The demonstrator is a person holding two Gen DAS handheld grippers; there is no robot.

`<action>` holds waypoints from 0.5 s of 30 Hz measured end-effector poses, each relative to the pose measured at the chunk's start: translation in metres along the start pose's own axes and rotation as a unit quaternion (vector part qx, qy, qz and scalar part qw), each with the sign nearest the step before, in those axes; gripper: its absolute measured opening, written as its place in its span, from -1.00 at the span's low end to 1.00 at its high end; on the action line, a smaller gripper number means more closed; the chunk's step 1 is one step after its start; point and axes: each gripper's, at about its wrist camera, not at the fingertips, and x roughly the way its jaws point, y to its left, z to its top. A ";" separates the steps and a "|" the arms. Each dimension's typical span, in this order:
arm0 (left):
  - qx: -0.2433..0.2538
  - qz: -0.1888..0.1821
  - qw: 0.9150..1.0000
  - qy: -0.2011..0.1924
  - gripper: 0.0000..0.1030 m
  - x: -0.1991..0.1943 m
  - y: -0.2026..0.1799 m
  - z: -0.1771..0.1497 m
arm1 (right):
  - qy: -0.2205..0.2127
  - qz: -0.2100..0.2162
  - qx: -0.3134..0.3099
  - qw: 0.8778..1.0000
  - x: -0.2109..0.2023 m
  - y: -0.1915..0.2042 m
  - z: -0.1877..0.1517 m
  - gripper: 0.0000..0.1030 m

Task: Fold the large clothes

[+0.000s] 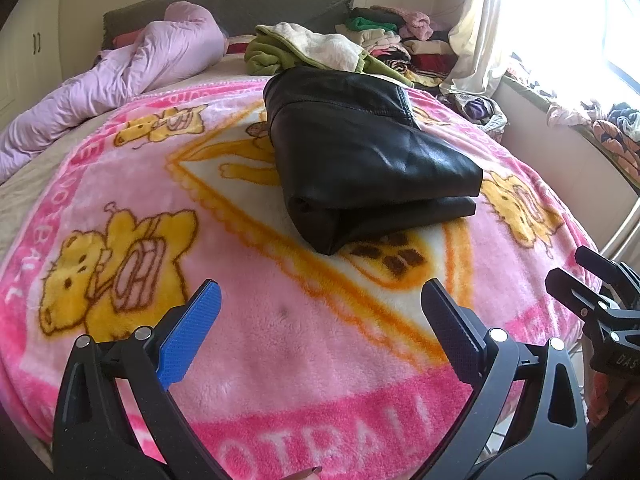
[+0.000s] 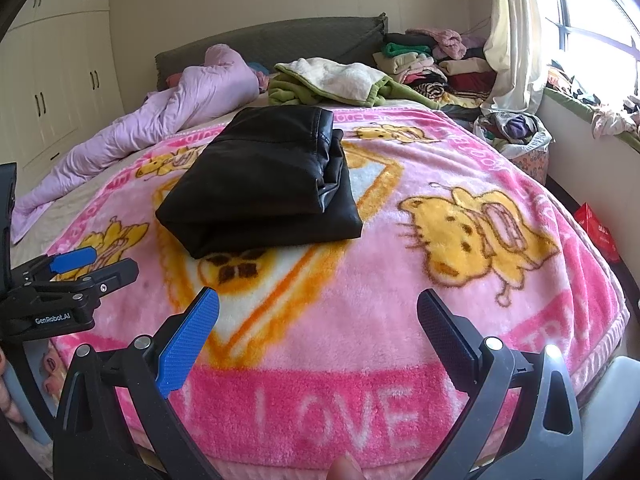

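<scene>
A black leather garment [image 1: 360, 160] lies folded into a thick rectangle on the pink cartoon blanket [image 1: 280, 340] in the middle of the bed; it also shows in the right wrist view [image 2: 264, 184]. My left gripper [image 1: 320, 304] is open and empty, held above the blanket short of the garment's near edge. My right gripper [image 2: 318, 312] is open and empty, also above the blanket, to the right of the left one. The right gripper shows at the right edge of the left wrist view [image 1: 588, 280]. The left gripper shows at the left edge of the right wrist view [image 2: 88, 264].
A lilac duvet [image 1: 120, 76] lies bunched at the bed's far left. A green and cream blanket [image 1: 312, 52] lies behind the garment. Stacks of folded clothes [image 2: 436, 64] sit at the far right by the curtain. A basket of clothes [image 2: 516, 132] stands beside the bed.
</scene>
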 end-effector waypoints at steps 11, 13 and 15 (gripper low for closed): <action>0.003 0.011 1.000 0.010 0.82 0.002 0.000 0.000 | 0.002 -0.008 0.001 1.000 0.001 0.001 -0.002 0.92; 0.000 0.019 1.000 0.016 0.82 0.004 0.003 0.001 | 0.001 -0.010 0.006 1.000 0.000 -0.001 -0.001 0.92; -0.003 0.024 1.000 0.017 0.82 0.005 0.007 0.002 | 0.001 -0.014 0.013 1.000 -0.001 -0.004 -0.001 0.92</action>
